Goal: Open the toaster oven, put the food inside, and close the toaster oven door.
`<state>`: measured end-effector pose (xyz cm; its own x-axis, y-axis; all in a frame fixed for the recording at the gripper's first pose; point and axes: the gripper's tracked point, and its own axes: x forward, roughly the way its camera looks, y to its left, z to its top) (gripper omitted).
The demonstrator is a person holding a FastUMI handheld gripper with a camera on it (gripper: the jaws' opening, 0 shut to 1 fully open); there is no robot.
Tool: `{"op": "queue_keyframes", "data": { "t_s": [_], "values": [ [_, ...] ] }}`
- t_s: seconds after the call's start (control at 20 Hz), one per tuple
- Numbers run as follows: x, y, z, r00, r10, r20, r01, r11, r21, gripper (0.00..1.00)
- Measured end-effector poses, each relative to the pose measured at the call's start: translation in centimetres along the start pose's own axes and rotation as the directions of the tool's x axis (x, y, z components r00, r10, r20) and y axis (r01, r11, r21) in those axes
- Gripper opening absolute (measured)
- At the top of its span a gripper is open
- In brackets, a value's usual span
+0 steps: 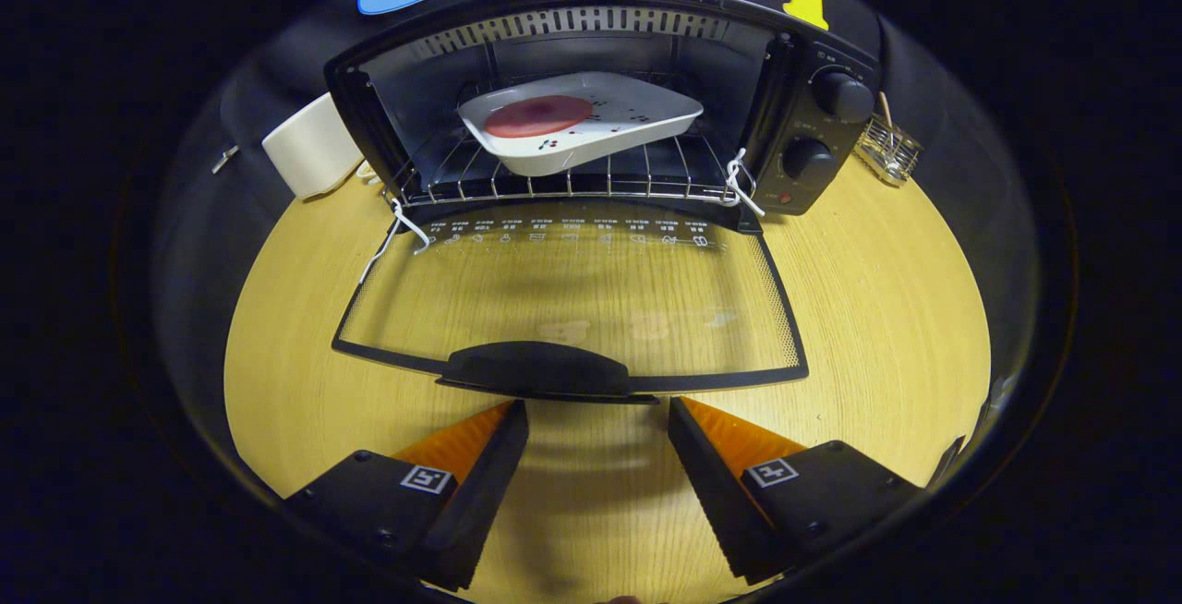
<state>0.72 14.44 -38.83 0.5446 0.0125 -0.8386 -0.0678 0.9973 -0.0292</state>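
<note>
A black toaster oven [813, 114] stands at the back of the wooden table, its glass door [572, 308] folded down flat toward me. Inside, on the wire rack [572, 181], rests a white square plate [637, 114] holding a round reddish slice of food [537, 115]. The door's black handle [537, 369] lies just ahead of my fingertips. My gripper [598, 412] is open, with nothing between its fingers, hovering low over the table just short of the handle.
A white box-like object [312, 157] sits left of the oven. A small wire basket [888, 151] stands to the oven's right. Two knobs [840, 94] are on the oven's right panel. Bare wooden table [886, 308] lies on both sides of the door.
</note>
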Motion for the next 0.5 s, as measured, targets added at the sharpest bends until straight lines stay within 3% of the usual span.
{"op": "queue_keyframes", "data": {
  "t_s": [0.3,0.5],
  "values": [
    [-0.3,0.2,0.7,1.0,0.0,0.011,0.001,0.999,-0.054,0.99],
    [-2.4,0.9,2.1,0.996,0.049,0.071,-0.036,0.984,-0.174,0.99]
  ]
}}
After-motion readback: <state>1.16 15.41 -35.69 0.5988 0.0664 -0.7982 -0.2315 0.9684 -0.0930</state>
